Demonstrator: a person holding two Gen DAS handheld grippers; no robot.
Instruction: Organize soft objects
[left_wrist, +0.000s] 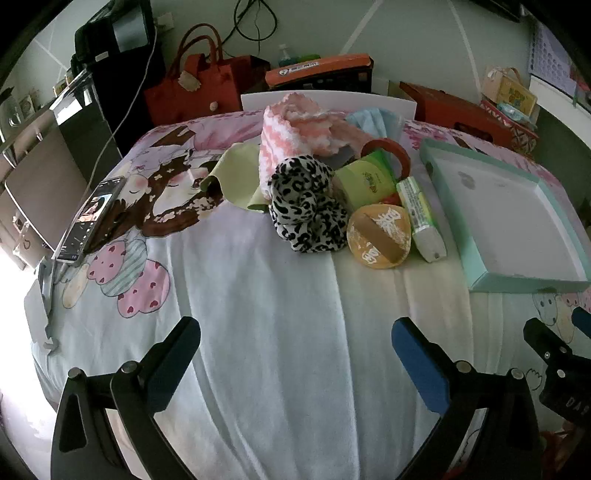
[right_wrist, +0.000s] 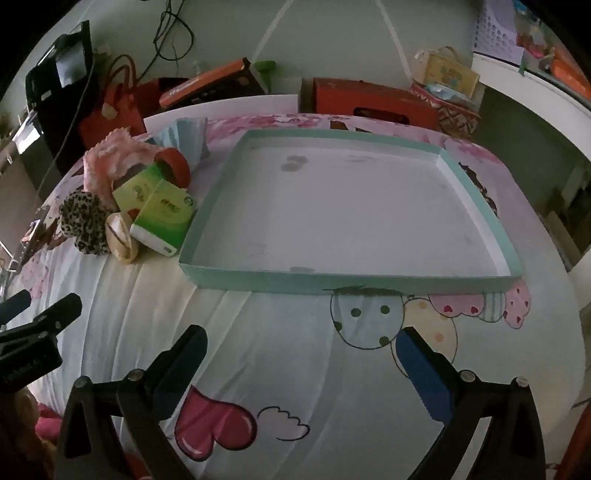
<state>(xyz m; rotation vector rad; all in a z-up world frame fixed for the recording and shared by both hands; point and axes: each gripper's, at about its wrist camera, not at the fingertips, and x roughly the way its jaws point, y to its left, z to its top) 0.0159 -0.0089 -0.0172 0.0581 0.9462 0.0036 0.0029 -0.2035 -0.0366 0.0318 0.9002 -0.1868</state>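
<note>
Your left claw (left_wrist: 295, 347): fingers apart, empty, above the bed sheet (left_wrist: 258, 295) | your right claw (right_wrist: 301, 349): apart, empty, before the teal tray (right_wrist: 207, 229) | leopard scrunchie (left_wrist: 304, 206), pink knit (left_wrist: 291, 122), tissue pack (left_wrist: 421, 218): piled just left of the tray

Round orange pad (left_wrist: 379, 236): large white Chinese characters, too distorted to read.
Green tissue pack (left_wrist: 365, 182): a small round logo with Chinese characters, unreadable.
Second tissue pack (right_wrist: 165, 218): red Chinese characters and a round mark on the green face, not legible.
Orange box (left_wrist: 319, 68): a white label strip with dark print, too small to read.
Yellow box (left_wrist: 511, 94): coloured printing, blurred.
</note>
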